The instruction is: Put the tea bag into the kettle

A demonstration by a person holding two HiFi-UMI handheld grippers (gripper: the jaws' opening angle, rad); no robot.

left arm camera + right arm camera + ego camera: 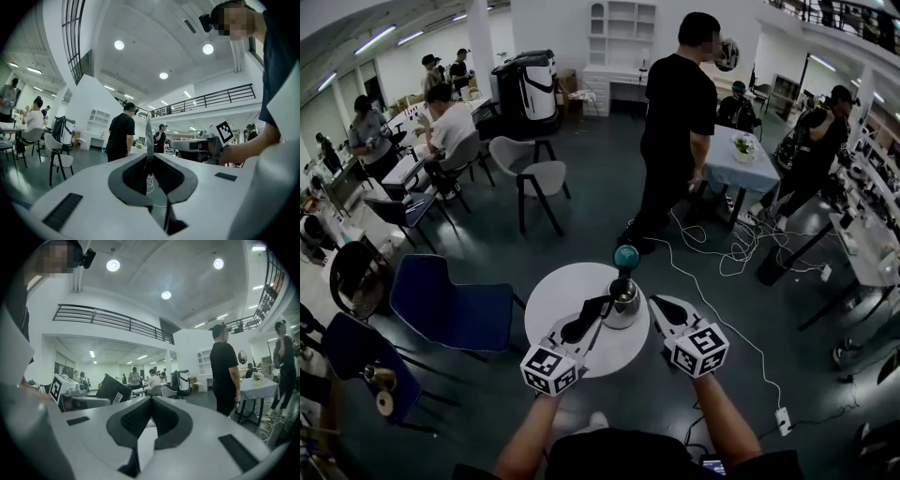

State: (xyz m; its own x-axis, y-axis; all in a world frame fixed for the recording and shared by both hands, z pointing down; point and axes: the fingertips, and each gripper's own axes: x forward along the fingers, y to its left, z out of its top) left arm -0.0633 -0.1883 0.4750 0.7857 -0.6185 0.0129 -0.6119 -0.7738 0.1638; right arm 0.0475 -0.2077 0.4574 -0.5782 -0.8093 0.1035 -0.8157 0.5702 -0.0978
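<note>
A steel kettle (624, 304) stands near the far right of the round white table (555, 292) in the head view. Just behind the kettle sits a teal round thing (626, 256). My left gripper (596, 315) is shut on a dark tea bag packet (584, 322) just left of the kettle. In the left gripper view the packet (148, 136) sticks up edge-on from between the shut jaws of my left gripper (149, 158). My right gripper (657, 307) is just right of the kettle. In its own view my right gripper (151, 400) is shut with nothing in it, and the barcoded packet (108, 390) shows at the left.
A blue chair (450, 307) stands left of the table. A person in black (675, 122) stands beyond it. White cables (724, 251) trail across the floor at the right, near a cloth-covered table (741, 167). Several people sit at desks far left.
</note>
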